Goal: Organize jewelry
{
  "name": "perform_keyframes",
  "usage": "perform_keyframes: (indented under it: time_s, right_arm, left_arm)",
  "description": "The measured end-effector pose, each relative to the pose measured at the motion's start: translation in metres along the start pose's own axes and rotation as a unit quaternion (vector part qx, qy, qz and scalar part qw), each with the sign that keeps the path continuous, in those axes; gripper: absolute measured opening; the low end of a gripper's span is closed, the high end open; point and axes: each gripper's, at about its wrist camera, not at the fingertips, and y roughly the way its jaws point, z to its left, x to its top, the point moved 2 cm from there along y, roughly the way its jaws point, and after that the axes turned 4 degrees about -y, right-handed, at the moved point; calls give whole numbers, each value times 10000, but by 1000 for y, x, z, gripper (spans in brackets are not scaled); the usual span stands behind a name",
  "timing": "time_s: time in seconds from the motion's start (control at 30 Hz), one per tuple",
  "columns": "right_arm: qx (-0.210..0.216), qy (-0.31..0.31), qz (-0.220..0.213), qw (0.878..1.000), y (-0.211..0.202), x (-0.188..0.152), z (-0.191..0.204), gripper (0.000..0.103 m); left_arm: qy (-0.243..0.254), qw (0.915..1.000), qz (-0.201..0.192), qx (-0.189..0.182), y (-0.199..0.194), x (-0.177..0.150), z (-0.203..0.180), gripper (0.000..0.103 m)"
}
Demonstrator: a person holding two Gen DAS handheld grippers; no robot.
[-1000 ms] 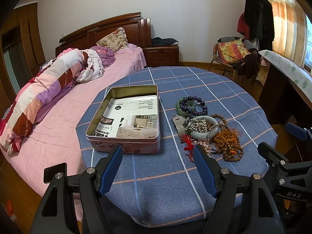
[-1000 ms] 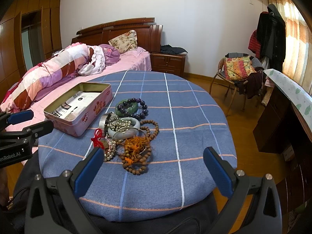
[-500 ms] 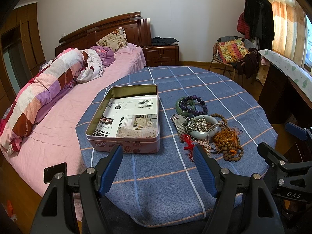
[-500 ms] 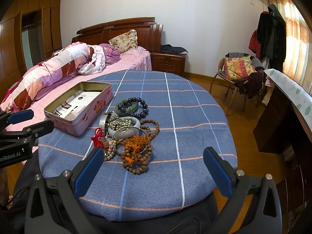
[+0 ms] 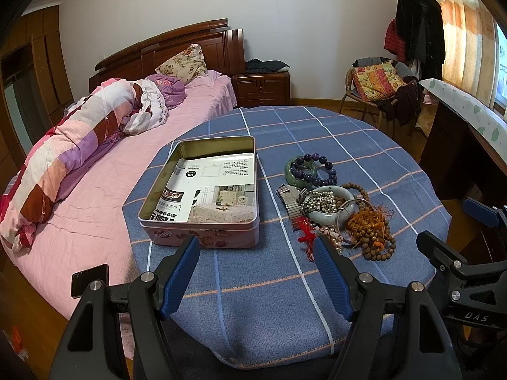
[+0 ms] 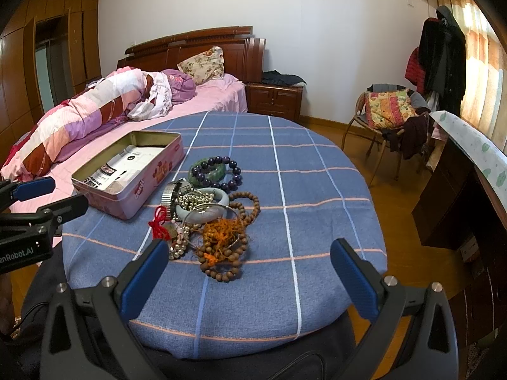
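Note:
A pile of jewelry [image 5: 336,209] lies on the blue checked tablecloth [image 5: 259,278]: a purple bead bracelet [image 5: 312,171], a pale jade bangle [image 5: 329,213], wooden beads with orange tassel [image 5: 370,228], a red knot and pearls. An open pink tin [image 5: 206,190] lined with printed paper sits left of the pile. My left gripper [image 5: 258,255] is open and empty, in front of the tin. My right gripper [image 6: 248,261] is open and empty, in front of the pile [image 6: 209,209]. The tin [image 6: 130,171] lies to its left.
A pink bed [image 5: 104,164] with a rolled quilt borders the table on the left. A chair with cushions [image 6: 389,117] and a dark desk [image 6: 462,196] stand to the right. The other gripper shows at each view's edge.

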Motion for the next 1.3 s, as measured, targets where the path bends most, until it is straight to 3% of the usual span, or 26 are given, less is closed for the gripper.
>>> perform_keyframes:
  time_s: [0.37,0.47,0.6,0.73,0.87,0.93,1.13,1.3]
  right_arm:
    - [234,-82,-13,9997,14,-5,-4,103]
    - [201,-265,160,9993,28,-3,-4,98]
    - [502,-275,538,9969,51,-6,-6,84]
    - [709,-428,781,9935,65,-12,1,80]
    - [973,-471,857,9904,72,-12,2,64]
    - [1144,-427,909,9884,75,-13,2,47]
    - [1516,-348,700,9853,64,-9,0,16]
    - [1562,-121,483,9865,56,2,-11,15]
  left_arm:
    - [89,9996,186,-166,16,1,4,74]
    - [160,9996,211,-108,25,1,4,74]
    - [159,9986,446,-242,42,-2,0,74]
    - [248,9982,486,-257,51,-1,-6,74]
    - [220,9979,553,-252,55,1,-7,74]
    - [257,9979,531,-266,55,1,-9,74]
    - [456,9974,466,-300,54,3,-20,74]
    - [601,9966,431,-370,56,6,-29,74]
